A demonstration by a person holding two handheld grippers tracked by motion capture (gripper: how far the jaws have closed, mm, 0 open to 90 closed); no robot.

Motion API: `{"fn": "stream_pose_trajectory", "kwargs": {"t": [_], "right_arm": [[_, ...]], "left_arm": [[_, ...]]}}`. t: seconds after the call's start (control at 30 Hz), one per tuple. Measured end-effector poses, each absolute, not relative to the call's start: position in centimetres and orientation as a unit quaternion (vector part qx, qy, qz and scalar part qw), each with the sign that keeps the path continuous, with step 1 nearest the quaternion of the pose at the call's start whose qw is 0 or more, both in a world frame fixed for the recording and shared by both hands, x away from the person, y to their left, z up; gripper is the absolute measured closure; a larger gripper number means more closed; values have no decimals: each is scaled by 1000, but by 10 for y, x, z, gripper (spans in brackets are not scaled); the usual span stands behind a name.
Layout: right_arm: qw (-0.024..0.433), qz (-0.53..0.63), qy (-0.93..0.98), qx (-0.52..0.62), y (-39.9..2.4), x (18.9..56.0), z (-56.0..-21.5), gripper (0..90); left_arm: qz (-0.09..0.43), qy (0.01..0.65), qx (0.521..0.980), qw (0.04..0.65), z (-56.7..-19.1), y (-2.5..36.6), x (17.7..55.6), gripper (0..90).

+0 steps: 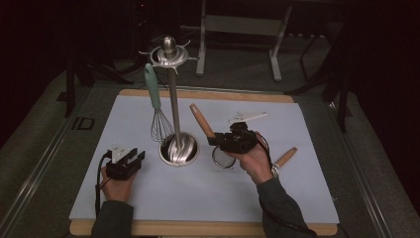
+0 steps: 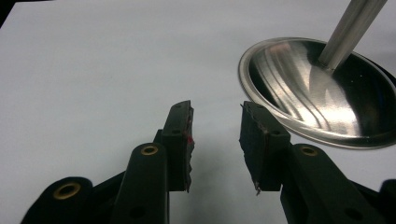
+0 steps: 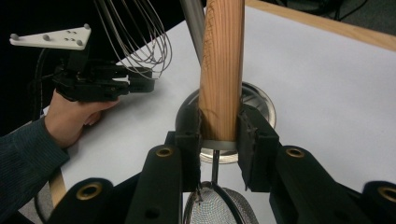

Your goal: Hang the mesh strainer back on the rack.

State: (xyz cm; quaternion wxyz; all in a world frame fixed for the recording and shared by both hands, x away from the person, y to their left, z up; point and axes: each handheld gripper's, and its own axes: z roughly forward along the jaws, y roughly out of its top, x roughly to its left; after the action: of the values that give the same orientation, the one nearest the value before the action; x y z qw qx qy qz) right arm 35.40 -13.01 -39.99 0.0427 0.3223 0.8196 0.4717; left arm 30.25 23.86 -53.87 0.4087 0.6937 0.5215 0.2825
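A steel utensil stand [image 1: 174,106] rises from a round dished base [image 1: 179,148] in the middle of the white mat [image 1: 297,193]. From a hook at its top hangs a whisk [image 1: 157,111] with a green handle. My right gripper [image 1: 215,140] is just right of the base and shut on the wooden handle [image 3: 222,70] of a small mesh strainer [image 3: 219,207]. The handle tilts up toward the stand, and the mesh bowl [image 1: 224,158] hangs below the jaws. My left gripper [image 2: 215,121] rests on the mat left of the base [image 2: 322,98], open, with nothing between its jaws.
Another wooden-handled utensil [image 1: 286,157] lies on the mat behind the right hand. The mat covers a wooden board [image 1: 208,94] whose edge shows at the back. A metal frame [image 1: 237,25] stands on the floor beyond the table.
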Motion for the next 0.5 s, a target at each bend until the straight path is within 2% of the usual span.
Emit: {"fn": "stream_pose_trajectory", "kwargs": {"t": [0.5], "right_arm": [[63,514,802,298,-139,338,-386,721]], "left_arm": [[283,522,694,408,-539,239,303,640]]}}
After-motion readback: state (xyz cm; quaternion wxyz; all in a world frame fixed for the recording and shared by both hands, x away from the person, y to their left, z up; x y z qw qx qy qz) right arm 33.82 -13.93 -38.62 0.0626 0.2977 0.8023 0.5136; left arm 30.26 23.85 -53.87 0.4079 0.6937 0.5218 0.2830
